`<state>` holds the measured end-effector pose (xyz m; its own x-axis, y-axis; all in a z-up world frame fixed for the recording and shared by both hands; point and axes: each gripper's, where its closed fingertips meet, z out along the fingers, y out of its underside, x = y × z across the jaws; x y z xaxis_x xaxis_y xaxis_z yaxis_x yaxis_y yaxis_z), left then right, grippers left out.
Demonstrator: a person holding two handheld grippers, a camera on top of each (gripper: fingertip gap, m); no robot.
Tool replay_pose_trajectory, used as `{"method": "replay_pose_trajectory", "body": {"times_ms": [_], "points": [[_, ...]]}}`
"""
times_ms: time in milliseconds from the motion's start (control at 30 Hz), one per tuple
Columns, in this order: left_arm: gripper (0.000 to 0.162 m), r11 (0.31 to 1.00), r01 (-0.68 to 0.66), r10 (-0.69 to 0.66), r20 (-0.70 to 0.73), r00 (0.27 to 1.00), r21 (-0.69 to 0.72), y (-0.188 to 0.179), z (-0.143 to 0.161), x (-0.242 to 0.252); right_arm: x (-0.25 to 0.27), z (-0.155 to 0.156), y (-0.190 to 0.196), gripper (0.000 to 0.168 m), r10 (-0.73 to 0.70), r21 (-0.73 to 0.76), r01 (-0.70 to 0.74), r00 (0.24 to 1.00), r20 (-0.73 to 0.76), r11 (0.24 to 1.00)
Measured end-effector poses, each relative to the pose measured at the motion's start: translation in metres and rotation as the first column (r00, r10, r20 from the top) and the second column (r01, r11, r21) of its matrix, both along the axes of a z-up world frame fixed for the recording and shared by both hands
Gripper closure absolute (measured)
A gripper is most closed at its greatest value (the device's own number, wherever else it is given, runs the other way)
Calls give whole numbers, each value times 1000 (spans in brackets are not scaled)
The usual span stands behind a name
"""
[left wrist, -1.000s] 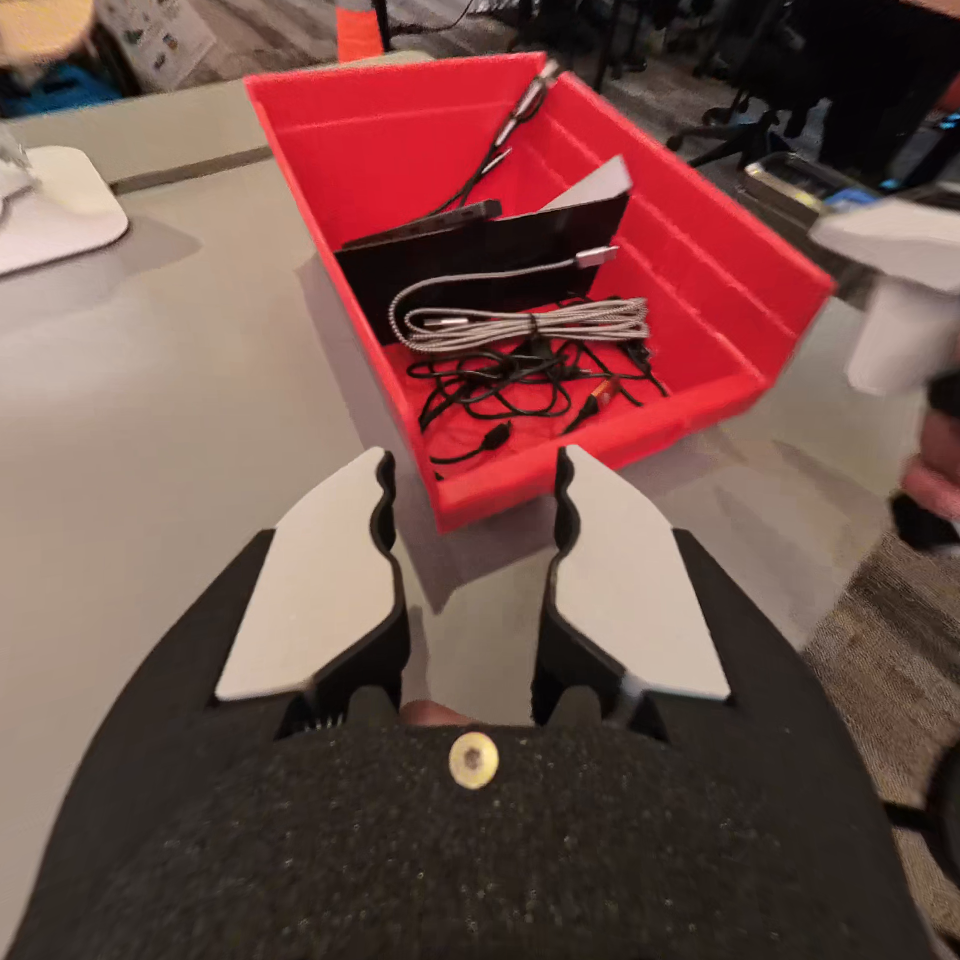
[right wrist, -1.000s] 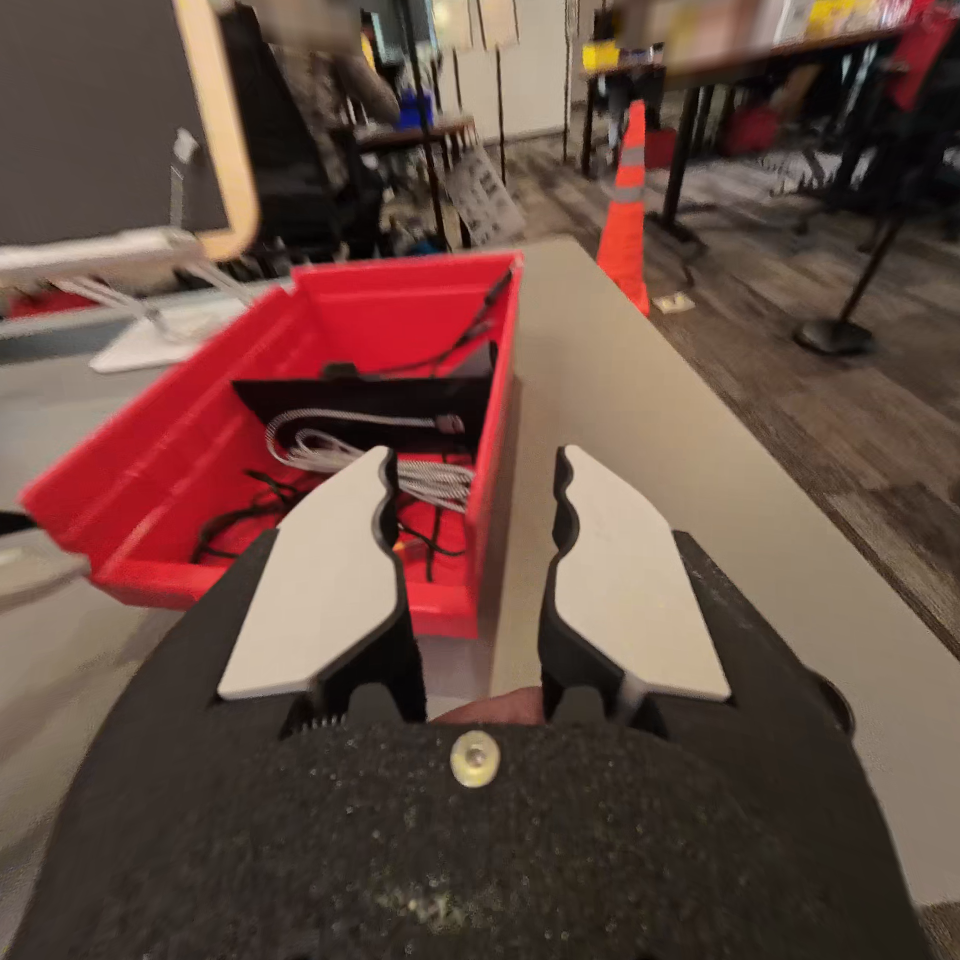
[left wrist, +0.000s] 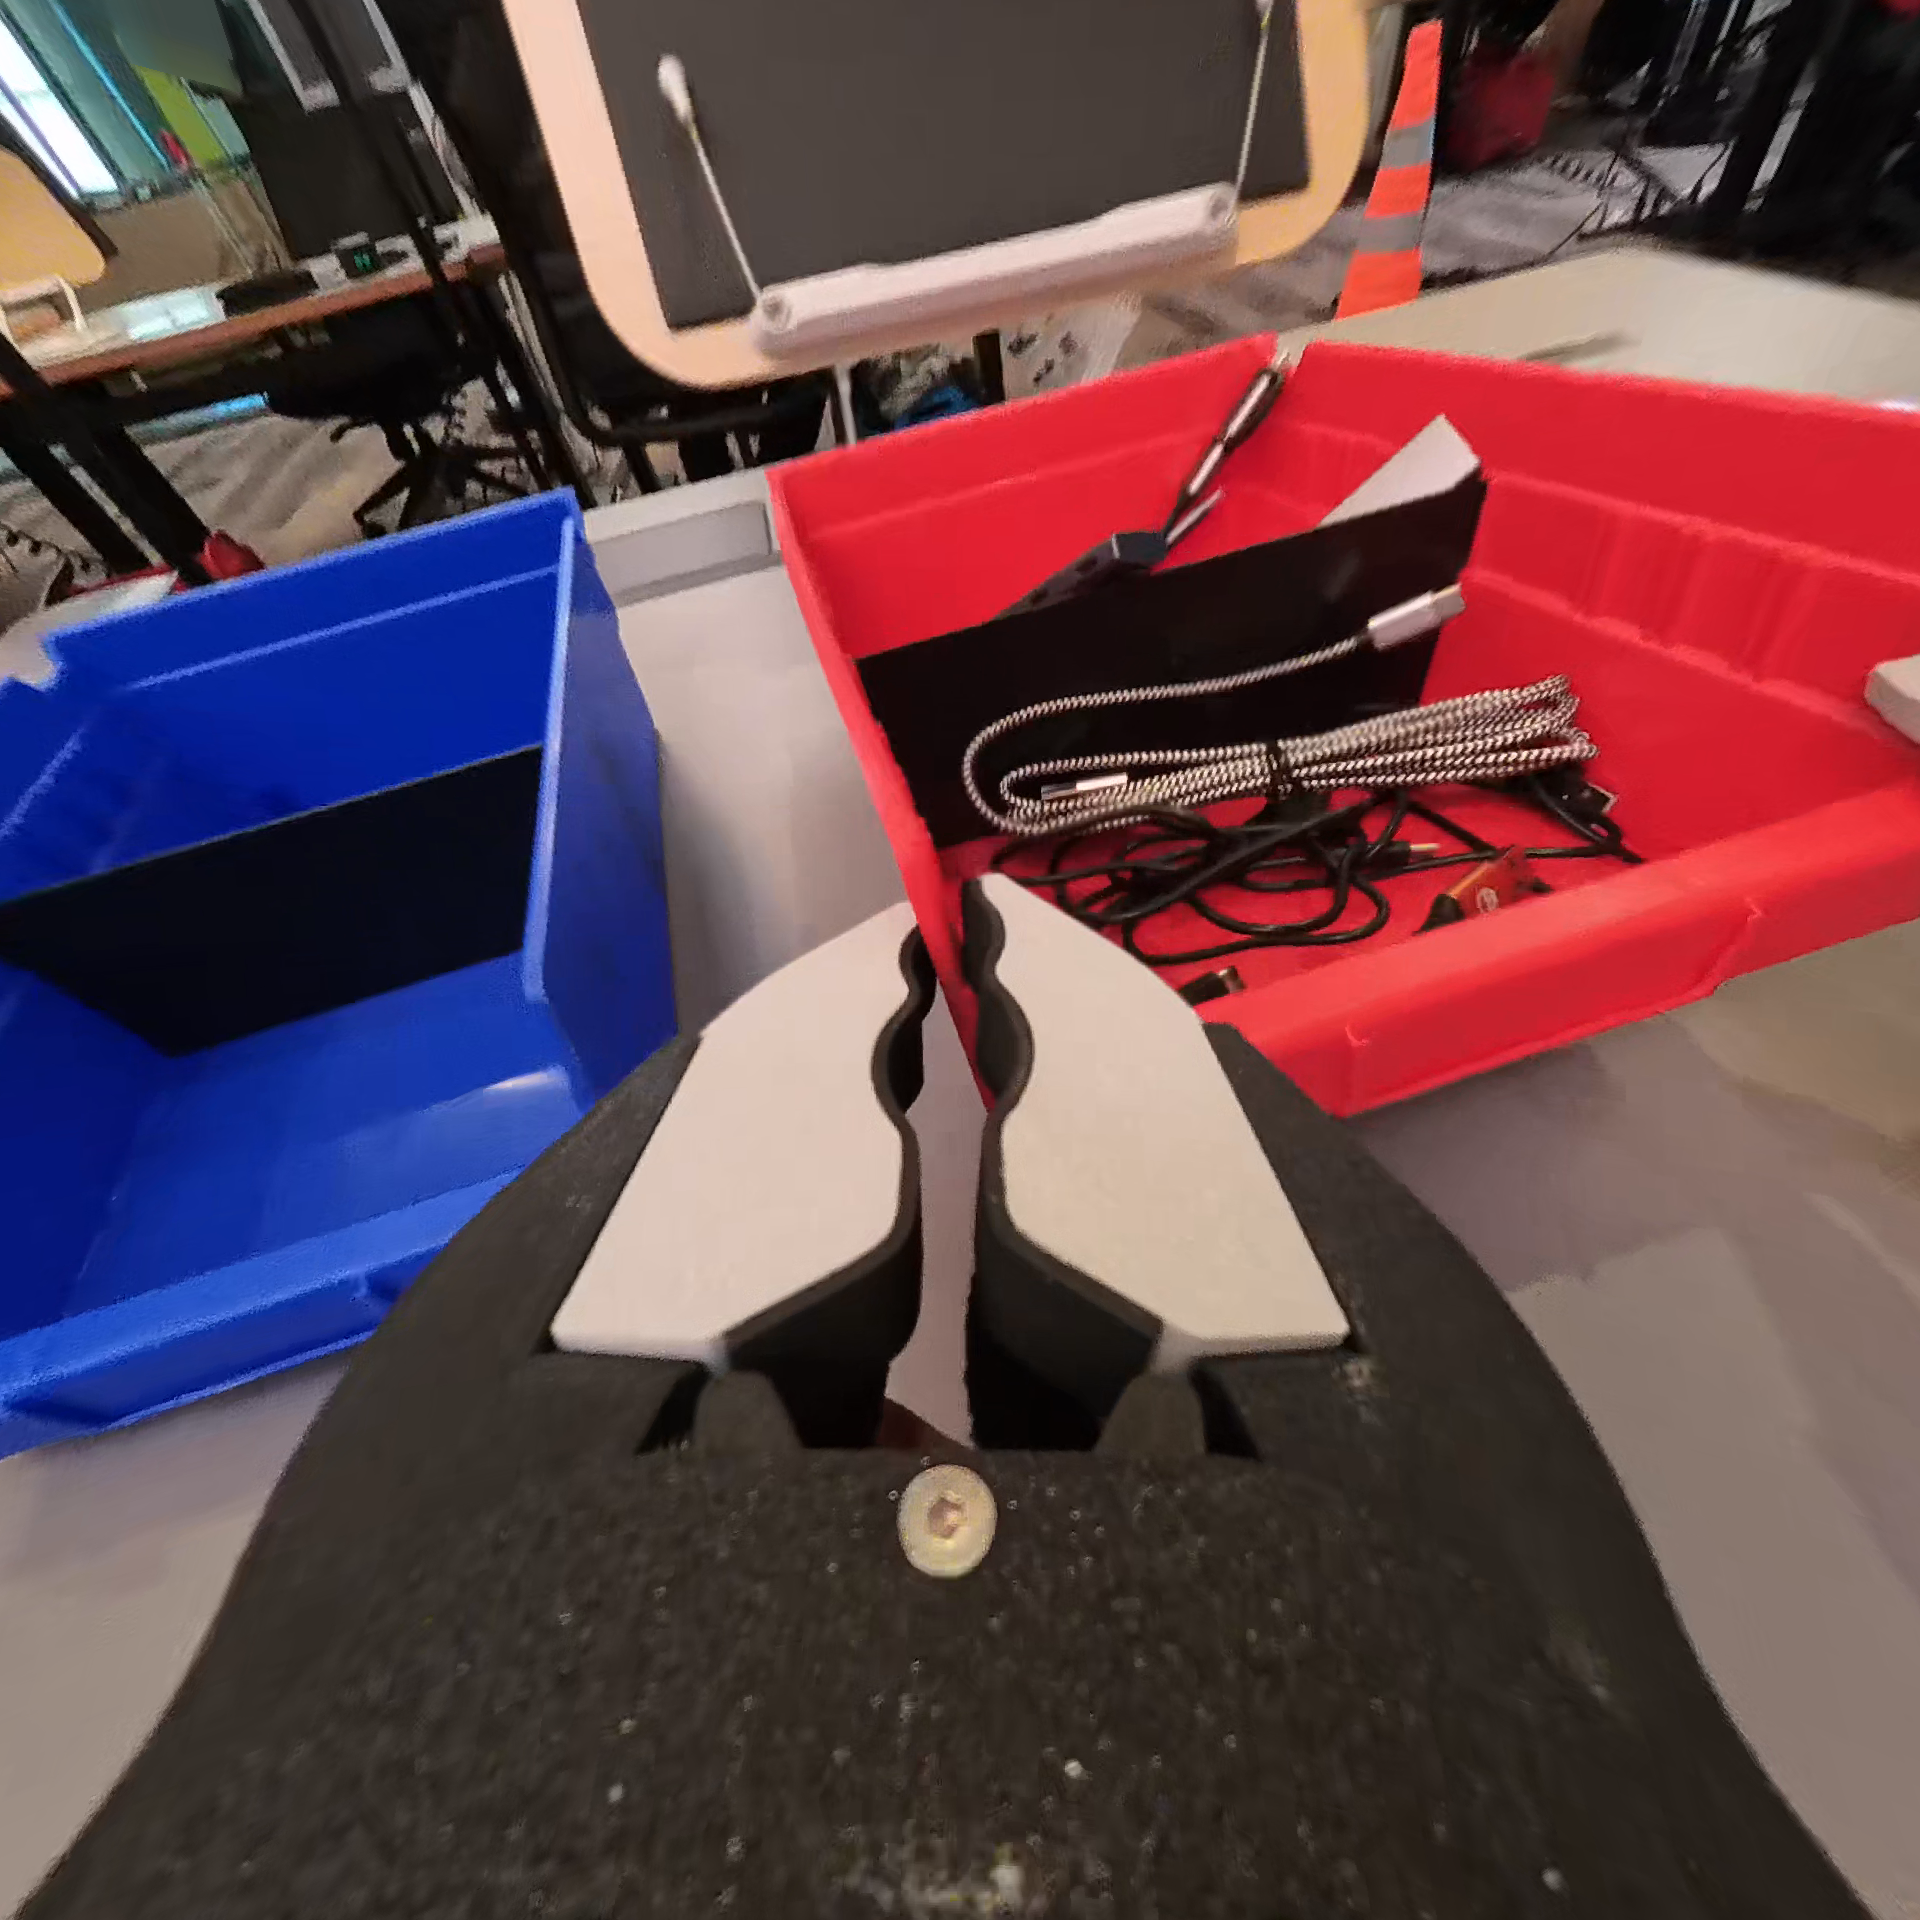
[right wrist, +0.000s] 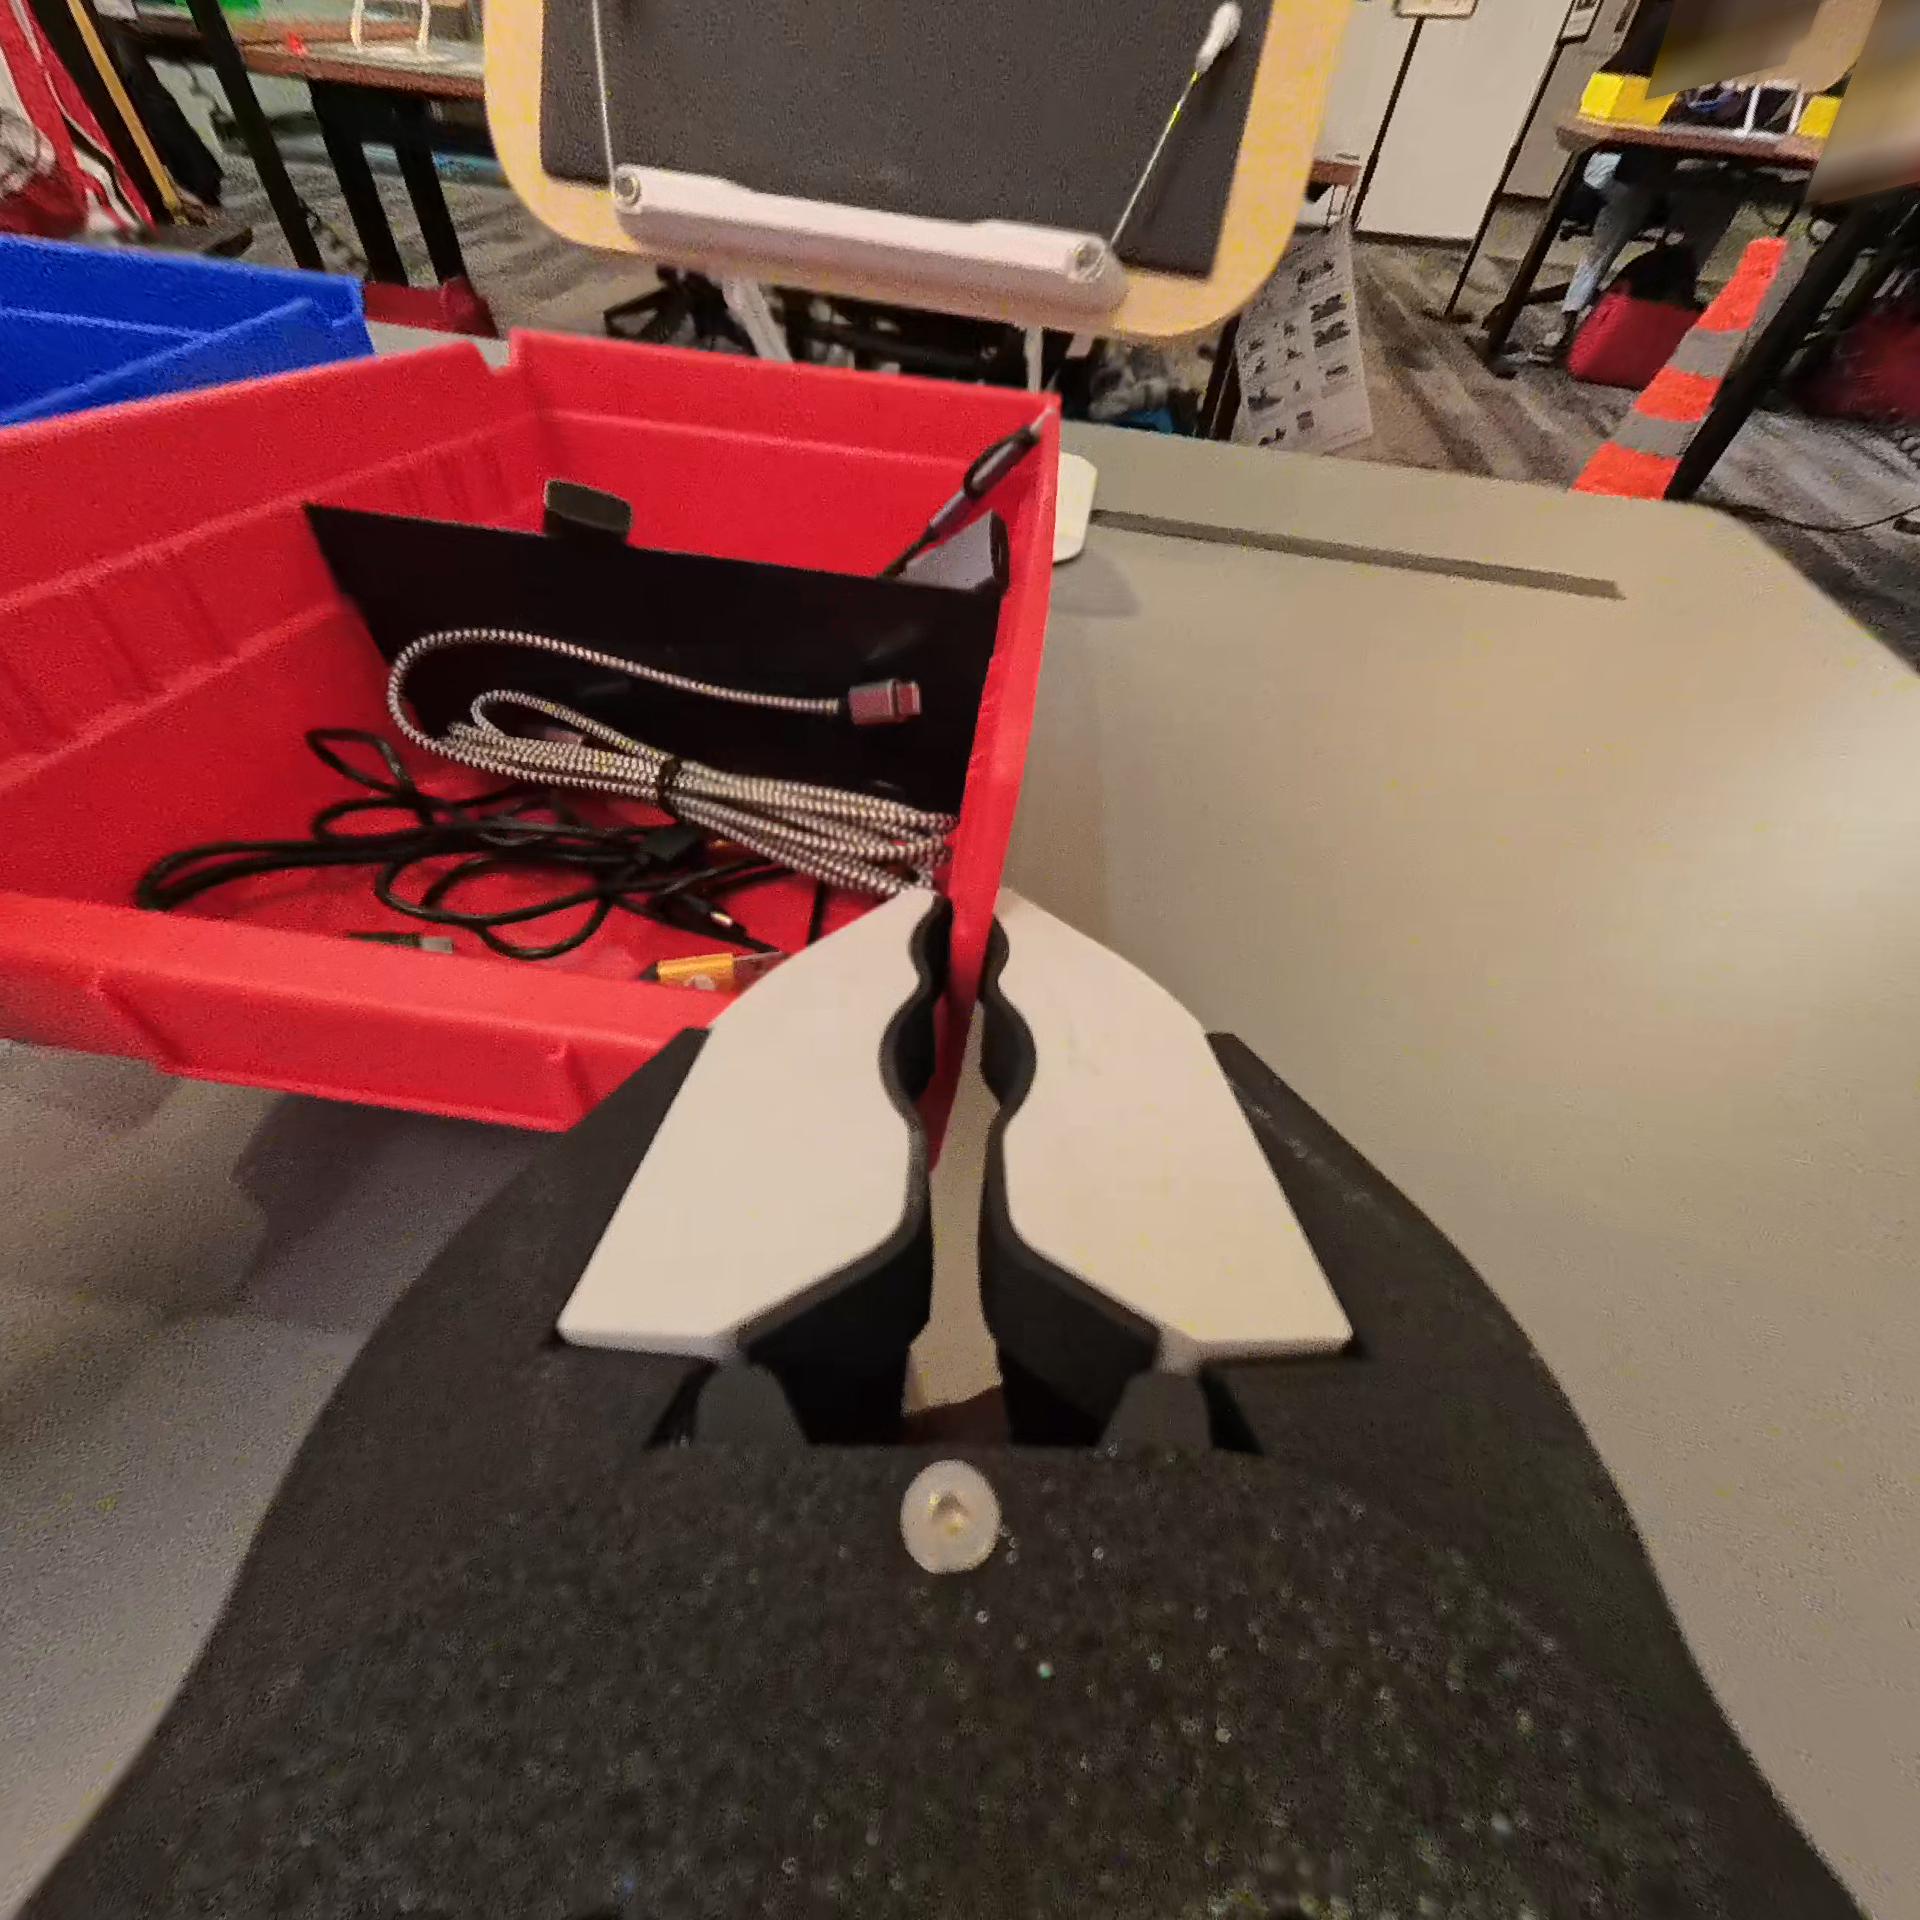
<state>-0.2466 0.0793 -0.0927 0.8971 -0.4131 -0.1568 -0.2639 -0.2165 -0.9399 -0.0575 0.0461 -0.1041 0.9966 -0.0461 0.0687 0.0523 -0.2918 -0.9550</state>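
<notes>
Grey worktop [right wrist: 1455, 831]: left gripper [left wrist: 948, 935] and right gripper [right wrist: 966, 935] each clamp the red plastic bin [right wrist: 260, 997]'s near-corner walls, blue plastic bin [left wrist: 312, 1039] beside.

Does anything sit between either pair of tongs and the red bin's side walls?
Nothing visible. The left tongs pinch one side wall of the red bin, the right tongs the opposite wall; the cables lie inside.

- Grey worktop [right wrist: 1455, 831] fills the foreground.
- Orange-and-grey traffic cone [right wrist: 1694, 384] stands on wood-look floor [right wrist: 1455, 395].
- Dark-legged tables [left wrist: 208, 343] and office chair [left wrist: 416, 416] crowd the room behind.
</notes>
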Motion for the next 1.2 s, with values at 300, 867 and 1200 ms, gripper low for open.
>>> {"method": "replay_pose_trajectory", "body": {"times_ms": [300, 867, 1200], "points": [[141, 999, 15, -22, 174, 984, 42, -1, 35, -42, 6, -24, -9, 134, 302, -158, -315, 948, -103, 936], [159, 934, -277, 326, 223, 919, -225, 69, -26, -269, -165, -11, -75, 144, 713, -92, -715, 699, -63, 693], [157, 931, -285, 297, 15, 955, -229, -33, -29, -245, -244, -9, -17, 117, 480, -98, -490, 870, -111, 866]]}}
